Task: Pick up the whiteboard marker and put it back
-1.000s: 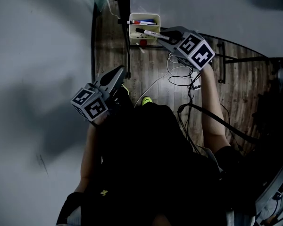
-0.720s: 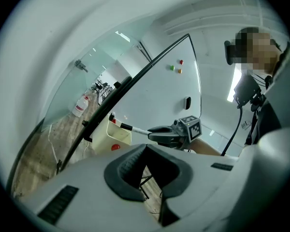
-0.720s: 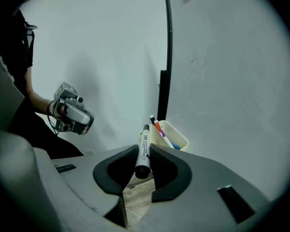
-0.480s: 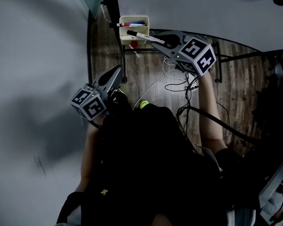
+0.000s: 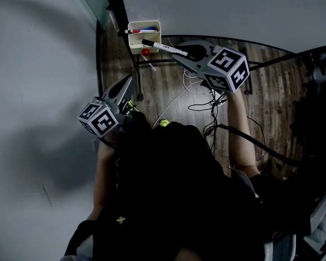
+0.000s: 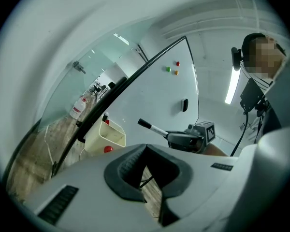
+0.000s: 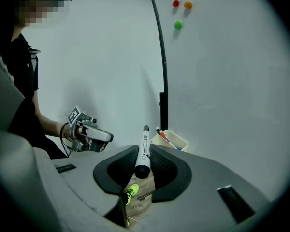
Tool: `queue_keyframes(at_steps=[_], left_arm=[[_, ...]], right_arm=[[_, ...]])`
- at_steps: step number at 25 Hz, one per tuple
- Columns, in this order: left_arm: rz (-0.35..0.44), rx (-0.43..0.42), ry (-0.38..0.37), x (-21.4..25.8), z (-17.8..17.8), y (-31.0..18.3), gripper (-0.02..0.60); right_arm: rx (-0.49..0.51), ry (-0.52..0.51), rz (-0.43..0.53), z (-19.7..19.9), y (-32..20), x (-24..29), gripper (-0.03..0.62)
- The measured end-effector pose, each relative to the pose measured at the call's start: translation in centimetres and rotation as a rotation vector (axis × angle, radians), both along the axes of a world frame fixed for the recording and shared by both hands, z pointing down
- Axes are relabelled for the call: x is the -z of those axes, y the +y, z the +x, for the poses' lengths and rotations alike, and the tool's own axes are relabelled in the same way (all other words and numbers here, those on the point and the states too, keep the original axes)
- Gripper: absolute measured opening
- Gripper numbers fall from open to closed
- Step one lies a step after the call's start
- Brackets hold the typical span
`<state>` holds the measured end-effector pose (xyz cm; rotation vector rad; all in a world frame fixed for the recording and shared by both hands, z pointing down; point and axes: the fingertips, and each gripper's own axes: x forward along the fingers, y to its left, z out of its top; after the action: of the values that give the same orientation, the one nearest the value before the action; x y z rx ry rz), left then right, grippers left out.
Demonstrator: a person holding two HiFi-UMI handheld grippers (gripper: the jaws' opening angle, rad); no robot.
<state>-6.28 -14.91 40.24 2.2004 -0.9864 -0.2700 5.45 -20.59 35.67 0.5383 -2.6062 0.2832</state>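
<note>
A black-and-white whiteboard marker (image 5: 162, 47) (image 7: 145, 141) lies between the pads of my right gripper (image 5: 179, 53) (image 7: 144, 151), which is shut on it. The capped end points toward the whiteboard (image 7: 232, 81). Just beyond the marker's far tip, a cream holder (image 5: 144, 34) (image 7: 176, 141) hangs at the board's lower corner, with several markers and a red ball (image 5: 145, 52) in it. My left gripper (image 5: 127, 80) (image 6: 145, 149) hangs level, to the left and apart from the holder. Its tips touch and nothing is in them. The left gripper view shows the right gripper (image 6: 176, 138) and marker (image 6: 152, 128) in the air.
The black frame of the board's stand (image 5: 137, 72) runs down beside the holder. Cables (image 5: 204, 94) lie on the wooden floor, and a green shoe (image 5: 164, 123) shows below. A glass wall with a bottle (image 6: 77, 108) behind it stands at the left. Coloured magnets (image 7: 178, 25) sit high on the board.
My right gripper has risen with the marker still clamped, and the marker's tip now sits at the holder's near edge. The left gripper has hardly moved.
</note>
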Motion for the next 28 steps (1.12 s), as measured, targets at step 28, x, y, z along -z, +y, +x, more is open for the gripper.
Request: queue_keyframes(at_steps=[28], left_arm=[[-0.013, 0.003, 0.033, -0.5, 1.0, 0.6, 0.032]], right_arm=[[0.019, -0.058, -0.003, 0.7, 2.5, 2.2, 0.072]])
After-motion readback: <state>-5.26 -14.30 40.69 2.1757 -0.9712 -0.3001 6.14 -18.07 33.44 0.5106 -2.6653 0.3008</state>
